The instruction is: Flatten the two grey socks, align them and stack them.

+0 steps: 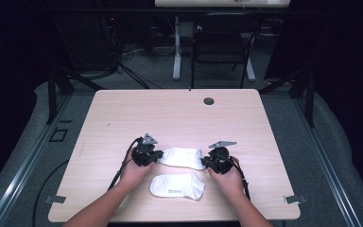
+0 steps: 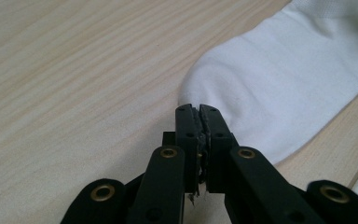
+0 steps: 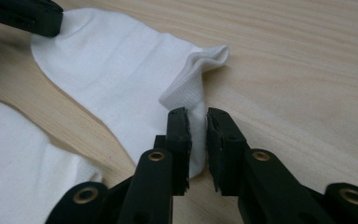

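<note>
We are pinching the far sock point(image 1: 183, 157) at both ends where it is lying on the surface point(image 1: 170, 113): our left tongs point(image 2: 199, 108) are pressed together on its toe edge, and our right tongs point(image 3: 197, 116) are closing on its cuff, a sliver of gap remaining. The near sock point(image 1: 177, 185) is lying just beside it. Next, we judge, comes lifting it and laying it over the near one.

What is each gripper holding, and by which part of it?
Both hold the far white sock: the left gripper is shut on its toe edge, and the right gripper has cuff fabric between its jaws. The near sock lies untouched.
</note>
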`<state>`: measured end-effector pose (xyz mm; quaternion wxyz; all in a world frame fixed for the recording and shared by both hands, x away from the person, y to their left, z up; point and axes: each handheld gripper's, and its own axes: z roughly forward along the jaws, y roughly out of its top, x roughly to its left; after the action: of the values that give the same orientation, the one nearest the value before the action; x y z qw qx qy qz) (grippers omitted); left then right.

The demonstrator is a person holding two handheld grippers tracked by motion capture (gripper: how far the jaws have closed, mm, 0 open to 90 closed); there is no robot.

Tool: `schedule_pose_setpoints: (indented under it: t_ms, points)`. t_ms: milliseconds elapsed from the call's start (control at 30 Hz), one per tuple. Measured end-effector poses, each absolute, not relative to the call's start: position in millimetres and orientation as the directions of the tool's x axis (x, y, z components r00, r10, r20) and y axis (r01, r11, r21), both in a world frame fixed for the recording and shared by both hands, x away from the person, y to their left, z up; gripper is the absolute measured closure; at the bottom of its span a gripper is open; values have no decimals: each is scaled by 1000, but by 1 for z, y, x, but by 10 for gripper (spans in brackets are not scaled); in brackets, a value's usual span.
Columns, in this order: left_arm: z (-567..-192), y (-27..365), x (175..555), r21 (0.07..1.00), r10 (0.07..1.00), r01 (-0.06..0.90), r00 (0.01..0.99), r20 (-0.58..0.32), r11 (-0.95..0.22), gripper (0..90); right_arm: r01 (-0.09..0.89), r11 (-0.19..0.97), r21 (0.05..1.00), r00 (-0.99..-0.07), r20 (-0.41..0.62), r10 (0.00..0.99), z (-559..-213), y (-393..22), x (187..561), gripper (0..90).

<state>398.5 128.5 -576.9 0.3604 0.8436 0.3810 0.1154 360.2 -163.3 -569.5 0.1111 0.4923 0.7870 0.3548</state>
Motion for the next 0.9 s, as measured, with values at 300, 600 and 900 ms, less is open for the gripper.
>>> schedule_pose_setpoints:
  t_ms: [300, 600, 900]
  points:
    - [-577, 130, 397, 699, 728, 560, 681, -82, -445, 875, 657, 241, 714, -499, 173, 849, -562, -162, 356, 668]
    - [-578, 131, 395, 698, 729, 571, 677, -101, -433, 875, 665, 256, 702, -500, 163, 851, -569, -153, 363, 656]
    - [-578, 135, 394, 701, 731, 574, 674, -111, -423, 875, 689, 261, 677, -463, 133, 877, -575, -159, 368, 840]
